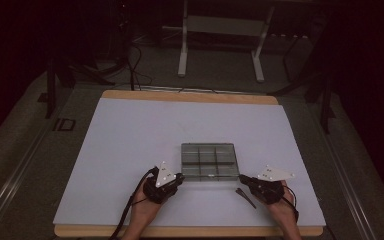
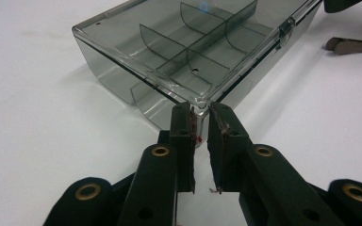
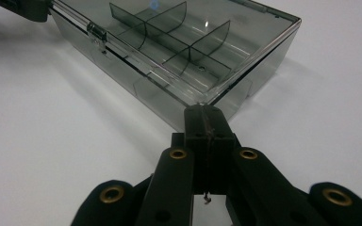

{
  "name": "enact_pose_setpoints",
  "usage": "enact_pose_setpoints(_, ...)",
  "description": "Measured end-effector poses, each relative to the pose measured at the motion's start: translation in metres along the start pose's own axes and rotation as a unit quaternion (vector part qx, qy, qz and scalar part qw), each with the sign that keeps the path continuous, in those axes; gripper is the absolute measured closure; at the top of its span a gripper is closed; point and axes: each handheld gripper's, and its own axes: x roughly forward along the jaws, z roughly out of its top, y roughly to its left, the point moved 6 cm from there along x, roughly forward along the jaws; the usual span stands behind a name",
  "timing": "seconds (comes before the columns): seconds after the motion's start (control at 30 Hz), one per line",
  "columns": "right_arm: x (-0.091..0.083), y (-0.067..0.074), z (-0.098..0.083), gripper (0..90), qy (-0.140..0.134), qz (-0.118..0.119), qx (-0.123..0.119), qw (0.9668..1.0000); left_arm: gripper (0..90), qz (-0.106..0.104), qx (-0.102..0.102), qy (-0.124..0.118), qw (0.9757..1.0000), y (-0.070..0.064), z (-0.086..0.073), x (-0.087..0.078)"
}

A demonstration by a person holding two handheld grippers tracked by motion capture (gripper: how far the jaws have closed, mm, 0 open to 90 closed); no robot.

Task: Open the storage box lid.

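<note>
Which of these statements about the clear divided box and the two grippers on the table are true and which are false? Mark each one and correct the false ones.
1. The clear box has its lid closed. True.
2. The right gripper has its jaws pressed together at a near corner of the box. True.
3. The left gripper holds its jaws wide apart, far from the box. False: only a narrow gap separates them, and their tips sit at a near corner of the box.
4. The box compartments are full of screws. False: the compartments look empty between the dividers.
5. The box rests on a white table top. True.
</note>
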Motion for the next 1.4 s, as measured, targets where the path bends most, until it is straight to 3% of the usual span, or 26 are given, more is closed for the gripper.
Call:
enact_pose_setpoints(0.27,0.000,-0.001,0.001,90.0,-0.003,-0.002,0.001,1.0000,78.9,-0.005,-0.006,0.000,1.0000,0.002,-0.002,0.000)
enact_pose_setpoints(0.9,-0.003,-0.004,0.009,90.0,-0.023,-0.005,0.007,0.9997,73.6,0.019,-0.012,-0.011,0.9997,0.011,0.000,-0.001)
enact_pose_setpoints(1.4,-0.003,-0.005,0.017,90.0,-0.033,-0.005,0.007,0.9994,70.1,0.045,0.008,-0.040,0.9982,0.014,0.017,0.003)
